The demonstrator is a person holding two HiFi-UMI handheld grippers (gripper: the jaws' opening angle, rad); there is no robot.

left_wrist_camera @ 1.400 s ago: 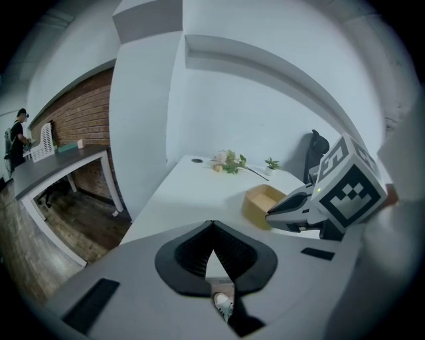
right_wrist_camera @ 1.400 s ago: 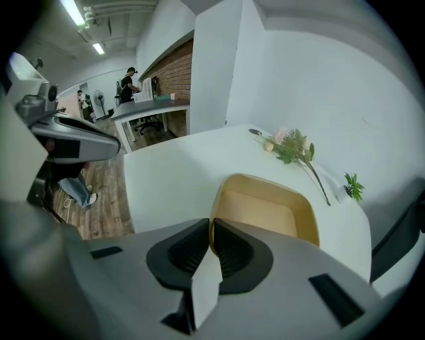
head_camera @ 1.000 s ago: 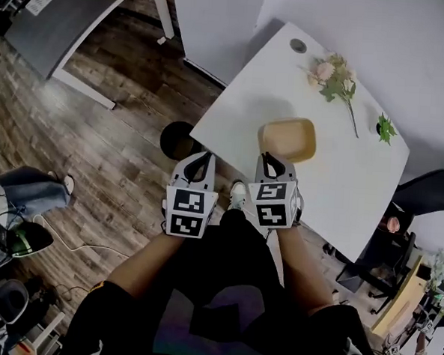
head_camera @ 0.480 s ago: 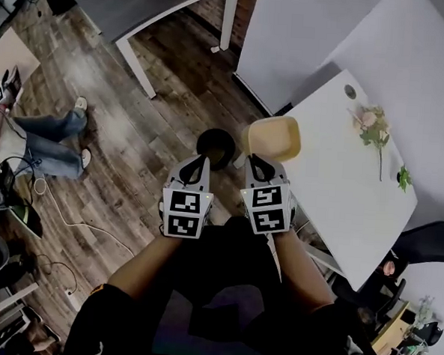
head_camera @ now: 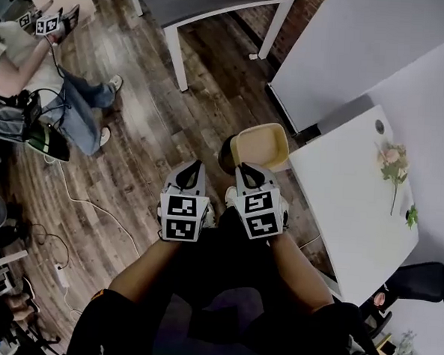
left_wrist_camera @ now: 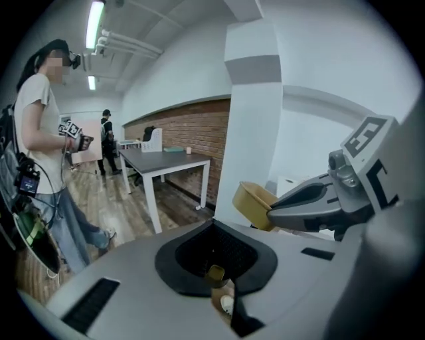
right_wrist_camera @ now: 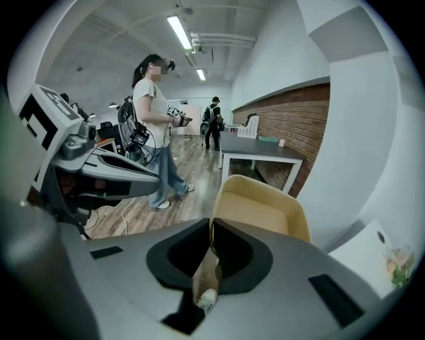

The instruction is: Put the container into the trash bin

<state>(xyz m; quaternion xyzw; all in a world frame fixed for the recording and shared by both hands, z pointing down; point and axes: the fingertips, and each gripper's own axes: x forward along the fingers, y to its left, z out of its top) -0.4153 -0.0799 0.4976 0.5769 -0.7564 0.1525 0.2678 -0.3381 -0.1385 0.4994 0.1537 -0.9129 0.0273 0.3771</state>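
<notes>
While right gripper (head_camera: 246, 168) jaws clamp container (head_camera: 262, 146) near rim, left gripper (head_camera: 195, 165) jaws closed, empty, apart at its left.

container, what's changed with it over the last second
The container, pinched by its rim in the right claw, has swung away from over the white table and now hangs above the wood floor beside the dark trash bin. The grip is unchanged; the left claw stays empty alongside.

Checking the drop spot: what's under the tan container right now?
Under the container, held by the right gripper, a dark round trash bin shows at its left edge, on the wood floor. The container covers the rest of the bin.
</notes>
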